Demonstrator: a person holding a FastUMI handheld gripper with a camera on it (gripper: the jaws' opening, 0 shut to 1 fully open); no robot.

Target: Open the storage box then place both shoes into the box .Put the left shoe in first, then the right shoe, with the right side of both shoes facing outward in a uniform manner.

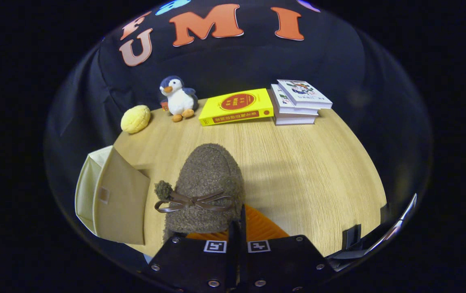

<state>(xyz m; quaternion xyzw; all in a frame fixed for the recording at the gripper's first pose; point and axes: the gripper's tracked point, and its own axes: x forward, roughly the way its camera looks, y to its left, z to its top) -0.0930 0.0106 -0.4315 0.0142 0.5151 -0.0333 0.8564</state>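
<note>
- Fuzzy brown fleece right at the fingertips: the gripper point(237, 228) has its fingers pinched together on what looks like the heel rim of the slipper point(206, 187), so I'd call it clamped on the shoe, which sticks out toe-forward ahead of the fingers.
- There's a little leather bow point(194, 202) across the top and a pompom on its left side. Can't tell from here whether it's the left or the right shoe.
- The storage box point(113, 201) sits just left of the slipper at the table's near left edge, flap hanging open, so the opening part looks done.
- Tip for this step, I reckon: keep the pinch firm on the rim, swing the toe left and lower it through the opening with the shoe's right side facing out. The soft fleece could slip, so no jerky turns.
- The wooden table point(298, 171) has plenty of open room in the middle and to the right for swinging.
- Far edge is cluttered: yellow bun toy point(135, 119), plush penguin point(178, 99), yellow book point(237, 106), stack of books point(298, 101). All well apart from the slipper.
</note>
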